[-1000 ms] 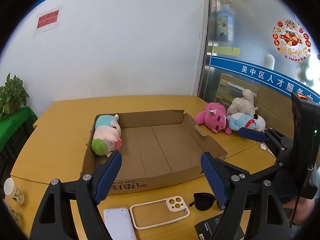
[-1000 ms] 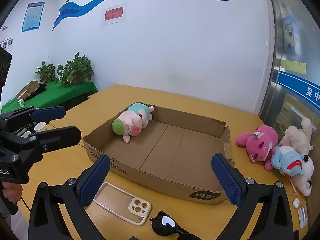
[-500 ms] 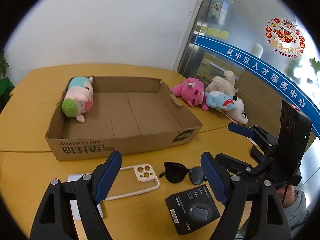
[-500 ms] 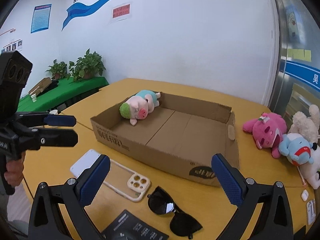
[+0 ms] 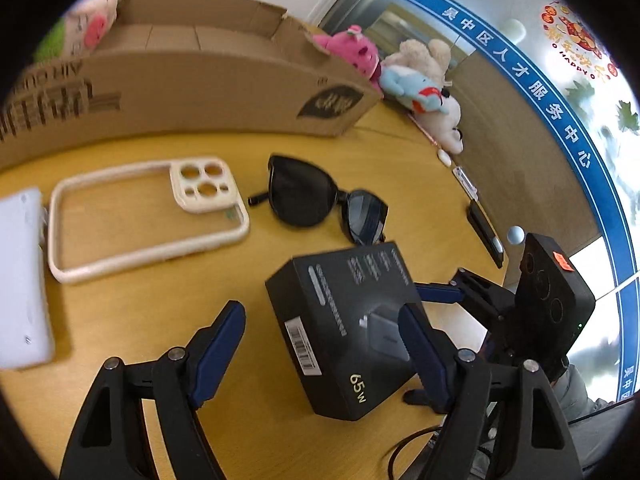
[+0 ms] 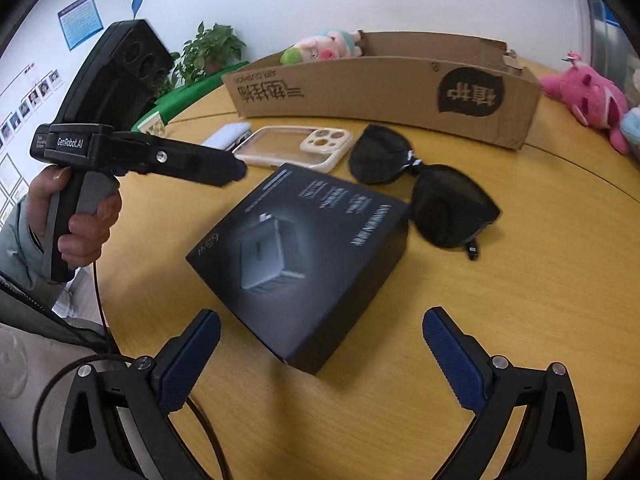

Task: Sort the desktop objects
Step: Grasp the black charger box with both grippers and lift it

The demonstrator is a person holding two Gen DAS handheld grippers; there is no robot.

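Observation:
A black charger box (image 5: 344,328) (image 6: 304,256) lies on the yellow table near its front edge. My left gripper (image 5: 320,340) is open, low over the table, with the box partly between its fingers. My right gripper (image 6: 320,344) is open, just in front of the box. Black sunglasses (image 5: 320,200) (image 6: 424,192), a cream phone case (image 5: 148,212) (image 6: 296,148) and a white flat device (image 5: 20,280) (image 6: 226,134) lie behind the box. A cardboard tray (image 5: 200,88) (image 6: 380,88) holds a pig plush (image 5: 88,20) (image 6: 320,46).
A pink plush (image 5: 356,52) (image 6: 588,96), a blue plush (image 5: 412,88) and a white plush (image 5: 444,120) lie right of the tray. Small items (image 5: 464,180) and a dark flat object (image 5: 484,232) lie along the table's right edge. Plants (image 6: 208,52) stand behind.
Both grippers have dropped low and moved in toward the black box. The left camera now looks down at the table items; both stay open.

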